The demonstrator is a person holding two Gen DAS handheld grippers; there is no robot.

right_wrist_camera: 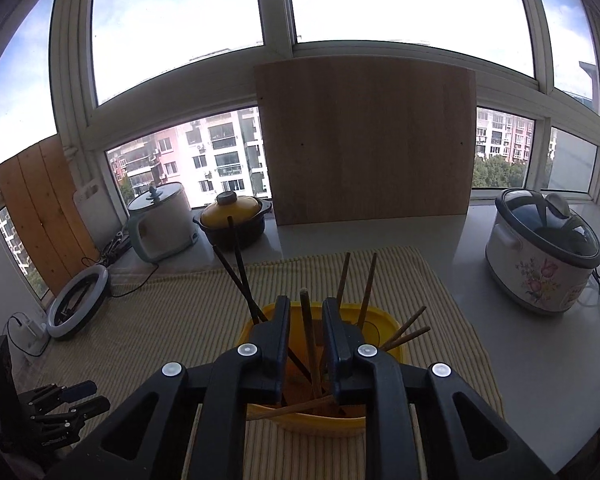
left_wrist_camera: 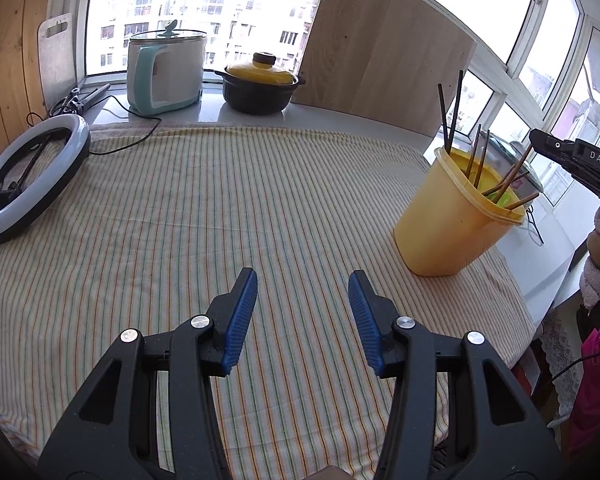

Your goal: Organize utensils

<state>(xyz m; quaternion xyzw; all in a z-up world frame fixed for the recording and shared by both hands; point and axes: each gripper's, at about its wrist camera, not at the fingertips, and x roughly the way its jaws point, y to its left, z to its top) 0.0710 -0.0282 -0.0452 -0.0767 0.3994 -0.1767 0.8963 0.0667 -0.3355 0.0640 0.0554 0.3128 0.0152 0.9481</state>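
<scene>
Yellow tub at right holds the chopsticks. Right claw sits narrowly apart around one stick, letting go. Left claw is wide, empty. Bench cloth looks bare, nearly done.

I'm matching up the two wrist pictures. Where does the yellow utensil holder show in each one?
Left wrist view: the yellow utensil holder stands at right on the striped cloth.
Right wrist view: the holder is bottom centre, partly hidden behind the right gripper.
Shared landmark: the yellow-lidded pot on the sill.
</scene>
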